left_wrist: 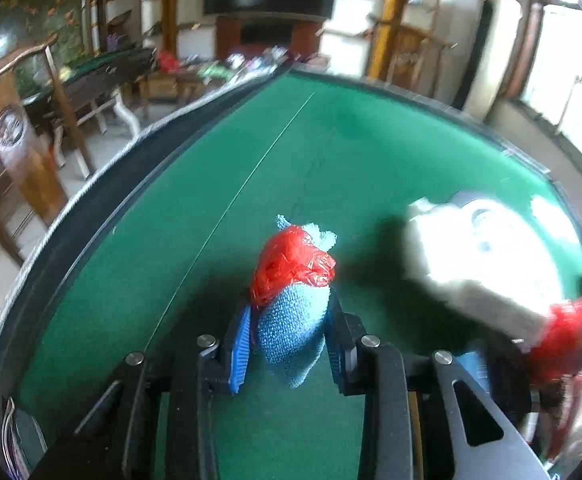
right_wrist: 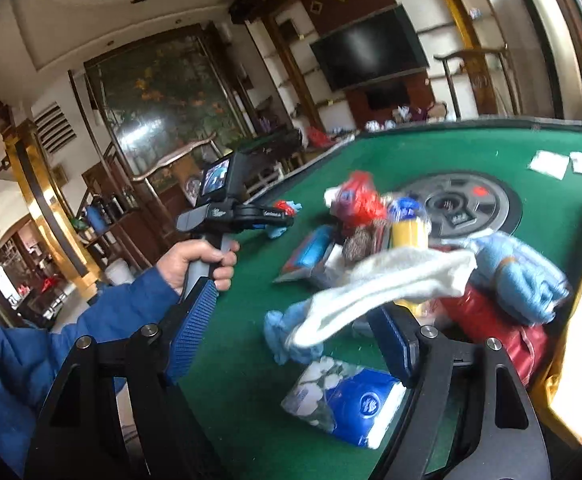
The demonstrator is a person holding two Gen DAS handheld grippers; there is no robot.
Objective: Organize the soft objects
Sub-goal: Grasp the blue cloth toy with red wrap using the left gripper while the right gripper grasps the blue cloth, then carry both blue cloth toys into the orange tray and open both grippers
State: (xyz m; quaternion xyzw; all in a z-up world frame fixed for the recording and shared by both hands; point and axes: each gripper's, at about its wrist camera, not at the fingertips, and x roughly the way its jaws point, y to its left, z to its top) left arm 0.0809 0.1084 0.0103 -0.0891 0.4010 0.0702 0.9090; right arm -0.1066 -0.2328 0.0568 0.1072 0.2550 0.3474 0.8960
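Observation:
My left gripper (left_wrist: 291,320) is shut on a light blue microfibre cloth (left_wrist: 291,332) with a crumpled red plastic bag (left_wrist: 291,268) bunched on top, held just above the green table (left_wrist: 331,152). It also shows in the right wrist view (right_wrist: 287,212), held by a hand in a blue sleeve. My right gripper (right_wrist: 291,332) is open, jaws wide apart. A blurred white cloth (right_wrist: 383,284) hangs in the air in front of it, over a light blue cloth (right_wrist: 287,336). The white cloth also shows in the left wrist view (left_wrist: 483,264).
A pile lies on the table: red bag (right_wrist: 359,200), yellow item (right_wrist: 409,232), blue plush piece (right_wrist: 523,276), red pouch (right_wrist: 491,320), blue tissue pack (right_wrist: 351,400). A round grey hub (right_wrist: 459,204) sits mid-table. White cards (right_wrist: 567,164) lie far right.

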